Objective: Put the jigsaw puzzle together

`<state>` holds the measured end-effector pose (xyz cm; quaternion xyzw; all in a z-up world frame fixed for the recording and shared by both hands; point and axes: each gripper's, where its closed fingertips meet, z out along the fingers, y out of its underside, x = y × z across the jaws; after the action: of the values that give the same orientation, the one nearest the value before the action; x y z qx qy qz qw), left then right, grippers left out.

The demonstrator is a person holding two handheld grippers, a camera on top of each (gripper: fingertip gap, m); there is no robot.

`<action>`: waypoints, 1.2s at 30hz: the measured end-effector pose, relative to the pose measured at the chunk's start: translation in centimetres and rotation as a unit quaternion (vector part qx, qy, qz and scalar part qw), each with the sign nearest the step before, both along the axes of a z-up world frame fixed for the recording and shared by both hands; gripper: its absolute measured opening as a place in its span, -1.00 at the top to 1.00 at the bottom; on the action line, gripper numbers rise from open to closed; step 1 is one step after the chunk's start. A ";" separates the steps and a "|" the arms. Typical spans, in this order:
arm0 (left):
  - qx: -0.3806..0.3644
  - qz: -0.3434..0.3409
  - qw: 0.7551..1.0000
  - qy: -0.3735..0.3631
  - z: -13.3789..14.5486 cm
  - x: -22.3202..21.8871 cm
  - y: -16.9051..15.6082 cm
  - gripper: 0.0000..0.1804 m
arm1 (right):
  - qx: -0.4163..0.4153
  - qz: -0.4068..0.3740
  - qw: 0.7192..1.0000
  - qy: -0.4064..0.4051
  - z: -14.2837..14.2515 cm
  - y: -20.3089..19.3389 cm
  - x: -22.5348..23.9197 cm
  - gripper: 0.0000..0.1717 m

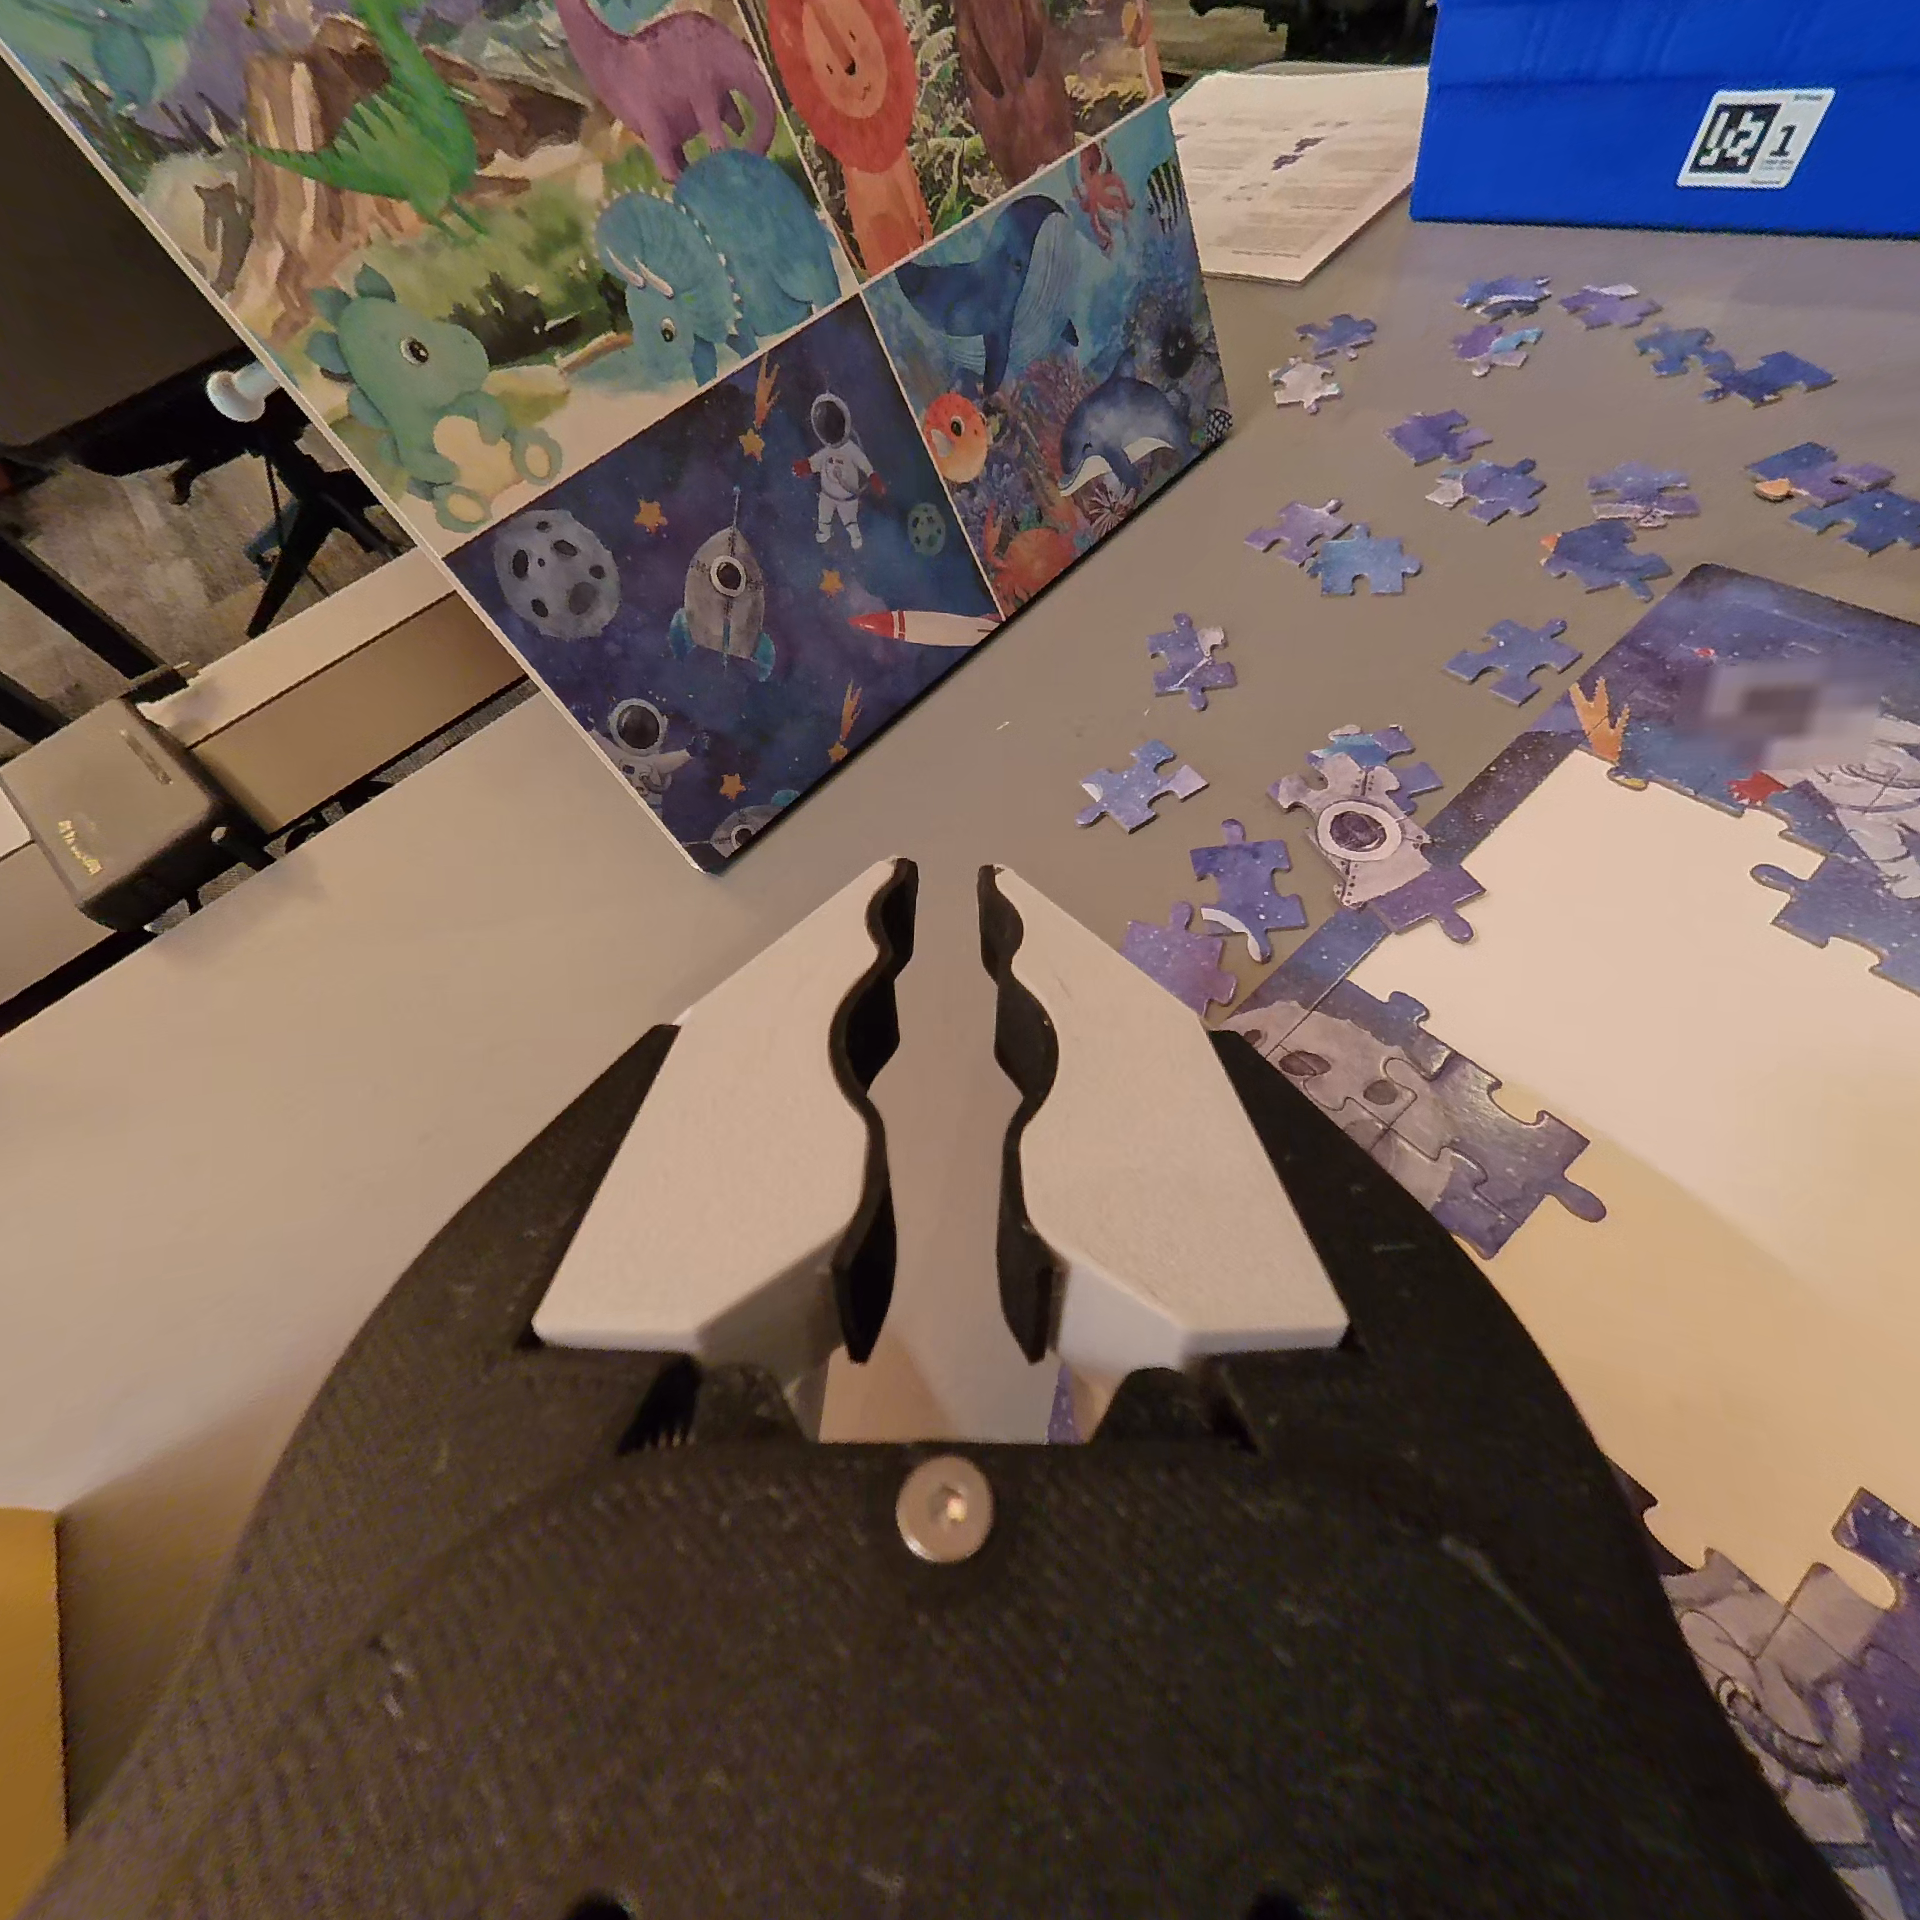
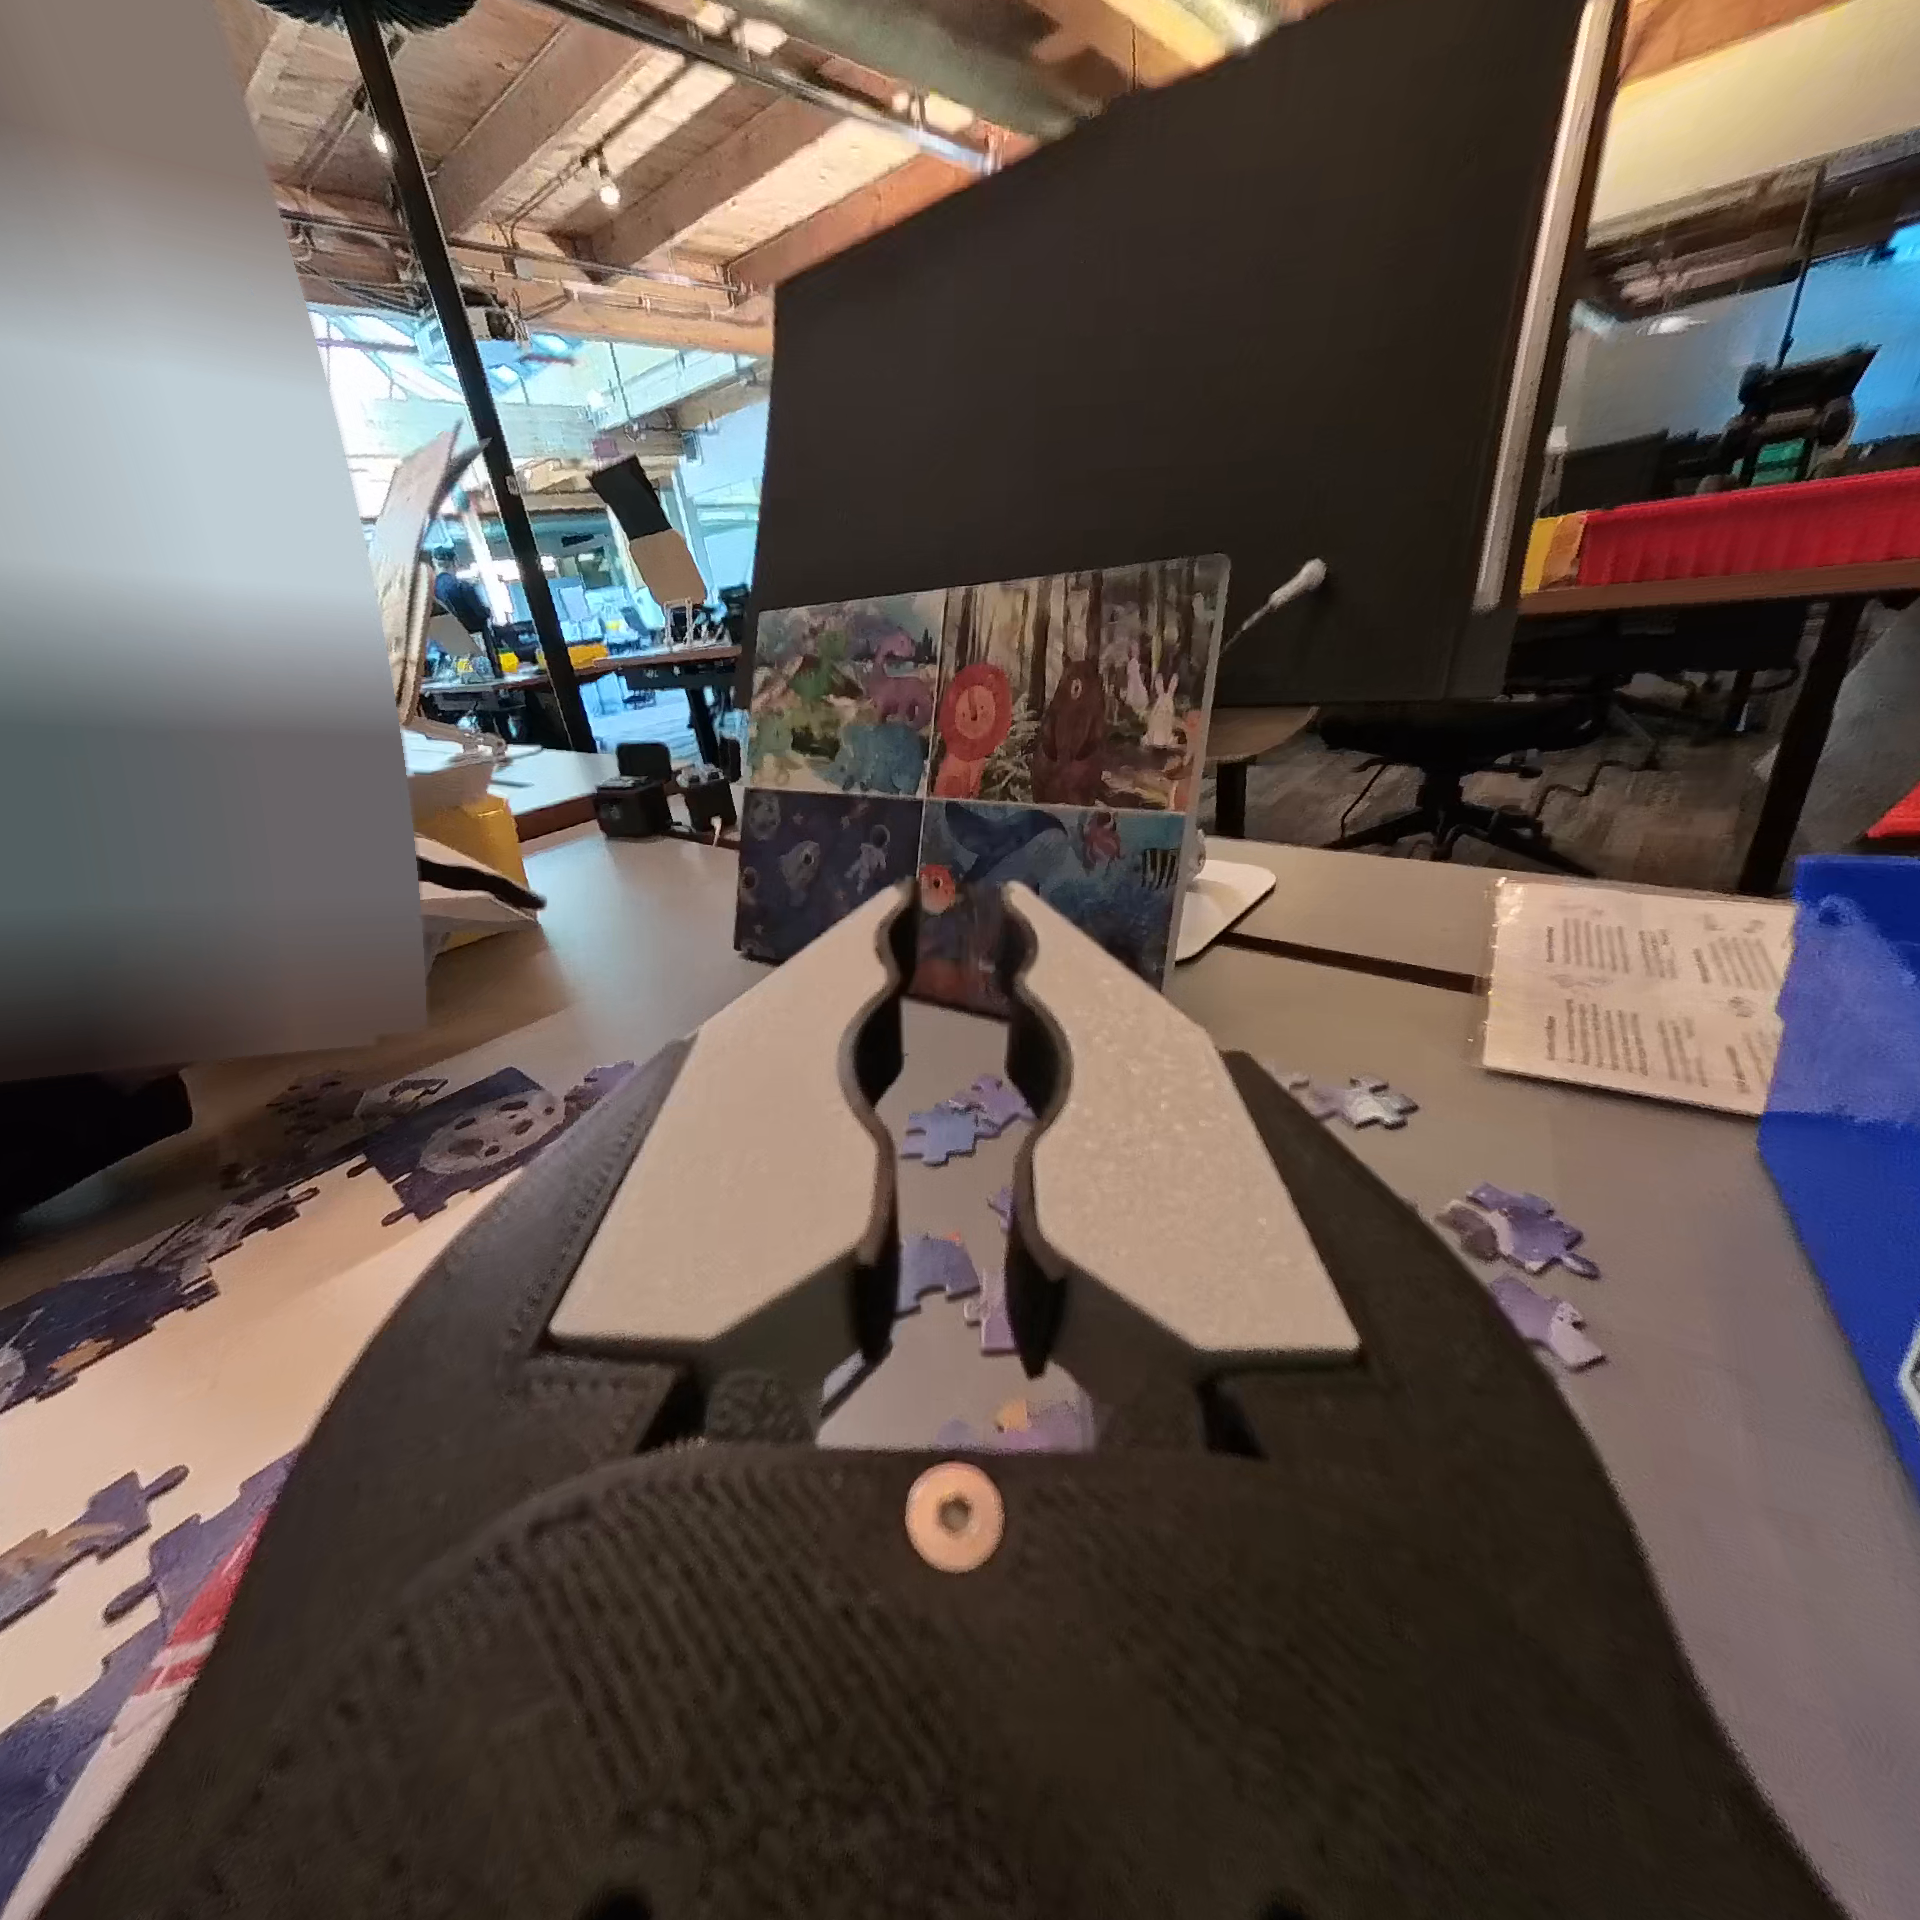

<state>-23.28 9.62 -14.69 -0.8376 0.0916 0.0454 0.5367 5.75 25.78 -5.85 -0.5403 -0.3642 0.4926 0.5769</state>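
While both grippers hang above the grey table [image 1: 312, 1091], neither has anything in its grasp. The left gripper [image 1: 948, 878] shows a narrow slot between its wavy black pads [image 1: 873, 1039], with only bare tabletop visible through it. The right gripper [image 2: 961, 899] is likewise slightly parted and empty, its pale wedge fingers [image 2: 748, 1164] raised well clear of the loose pieces [image 2: 966, 1117] seen through the gap.

At 12 o'clock from each gripper stands the picture board [image 1: 727, 416], propped upright and leaning back, probably so its four printed scenes can serve as a reference; its space panel at the lower left matches the puzzle's blues. At 3 o'clock from the left gripper lies the puzzle tray [image 1: 1621, 1039], flat, its cream middle bare and only a dark blue border [image 1: 1455, 1132] of interlocked pieces filled in. Scattered pieces [image 1: 1496, 488] lie between 1 and 2 o'clock, thin card with knobbed edges, mostly face up, spread apart, likely for easy picking. A matte blue bin [image 1: 1610, 125] sits at the far 2 o'clock, with a printed sheet [image 1: 1288, 166] beside it. The gripper bodies are rough, layered black plastic.
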 end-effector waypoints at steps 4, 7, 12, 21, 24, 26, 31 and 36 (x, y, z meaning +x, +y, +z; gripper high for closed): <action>-0.001 0.000 1.000 0.000 0.0 0.0 0.0 0.87 | 0.048 -0.048 0.997 0.047 2.2 0.2 2.0 0.92; -0.001 0.000 1.000 0.000 -0.1 0.0 0.0 0.87 | 0.056 -0.054 0.995 0.069 2.9 0.1 2.7 0.92; -0.002 0.000 1.000 0.001 -0.1 0.0 0.1 0.87 | 0.055 -0.052 0.995 0.071 2.9 0.1 2.7 0.92; -0.002 0.000 1.000 0.002 -0.1 0.0 0.1 0.87 | 0.057 -0.053 0.994 0.072 2.9 0.1 2.7 0.92; -0.002 0.000 1.000 0.001 -0.1 0.0 0.1 0.87 | 0.056 -0.052 0.994 0.072 2.9 0.1 2.7 0.92; -0.002 0.000 1.000 0.001 -0.2 0.0 0.1 0.87 | 0.057 -0.053 0.994 0.073 2.9 0.1 2.7 0.92; -0.003 -0.001 1.000 0.002 -0.2 0.1 0.1 0.87 | 0.056 -0.052 0.994 0.073 2.9 0.1 2.7 0.92; -0.004 -0.001 1.000 0.002 -0.2 0.1 0.1 0.87 | 0.054 -0.051 0.995 0.072 2.9 0.2 2.6 0.91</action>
<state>-23.19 9.70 -14.91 -0.8393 0.0936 0.0459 0.5336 8.40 25.96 -2.99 -0.4892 -0.3196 0.4800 0.6543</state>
